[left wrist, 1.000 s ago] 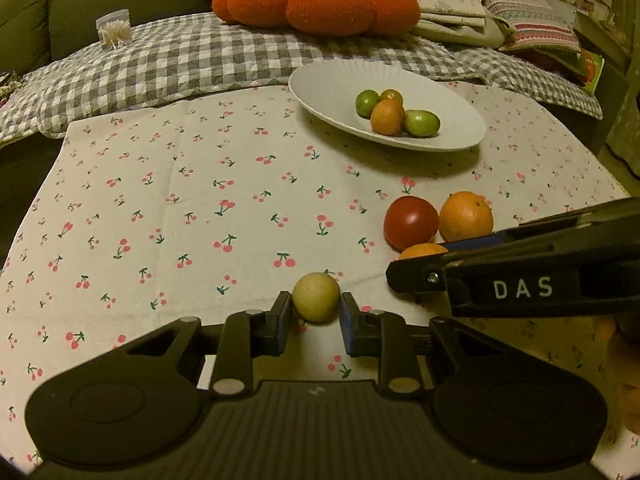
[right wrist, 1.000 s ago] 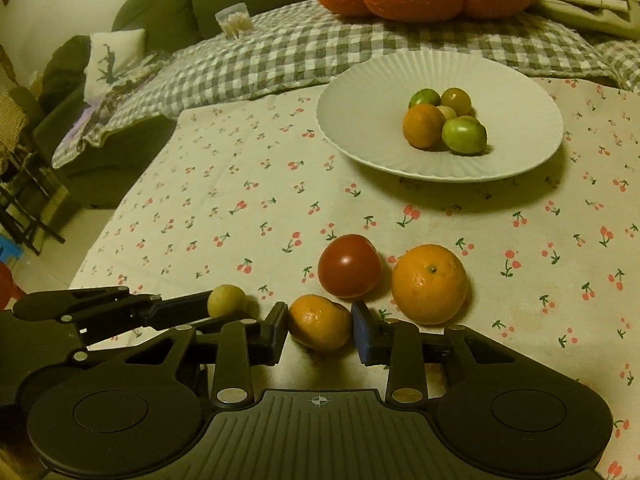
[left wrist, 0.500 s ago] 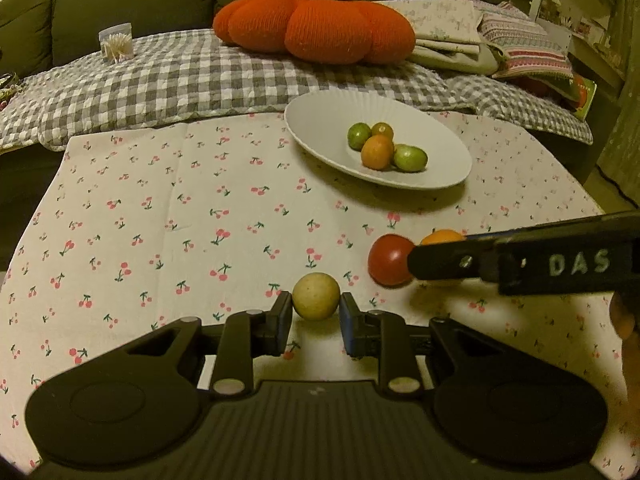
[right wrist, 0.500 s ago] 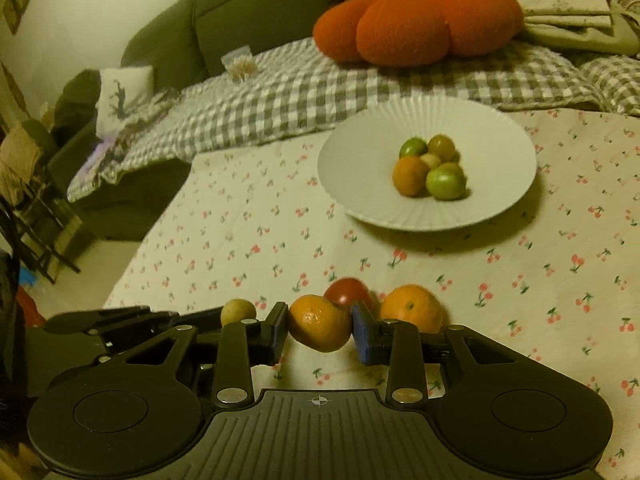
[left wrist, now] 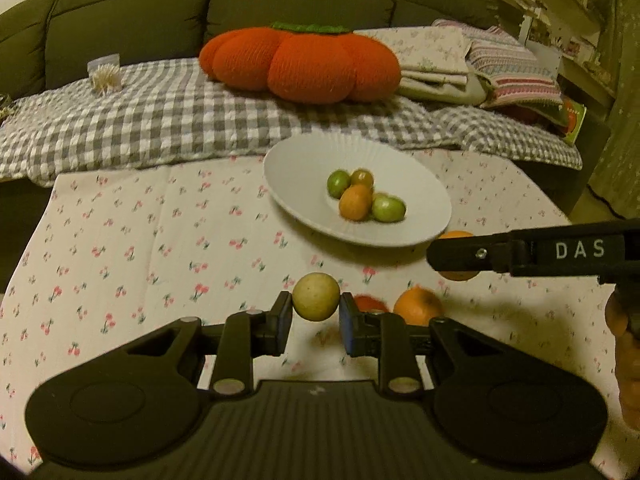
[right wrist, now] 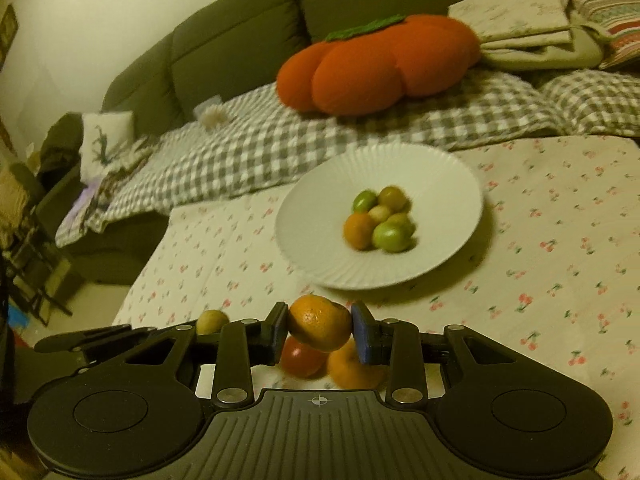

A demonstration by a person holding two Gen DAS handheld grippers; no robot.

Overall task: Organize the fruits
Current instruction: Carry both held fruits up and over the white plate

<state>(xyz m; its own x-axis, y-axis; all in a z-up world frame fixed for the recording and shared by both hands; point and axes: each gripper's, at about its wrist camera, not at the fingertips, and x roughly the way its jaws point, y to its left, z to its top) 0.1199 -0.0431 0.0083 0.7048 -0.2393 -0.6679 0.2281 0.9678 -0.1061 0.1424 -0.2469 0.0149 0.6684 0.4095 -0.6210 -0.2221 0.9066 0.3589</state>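
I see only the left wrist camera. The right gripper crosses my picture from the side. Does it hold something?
Observer: Yes. In the right wrist view, the right gripper is shut on a small mandarin.
Operator: Is the mandarin off the cloth?
Observer: It seems so. The tomato and the big orange show below it, on the cloth.
Operator: I count four fruits on the plate. Is this correct?
Observer: No, there are at least five. A pale fruit sits in the middle of the pile on the plate.
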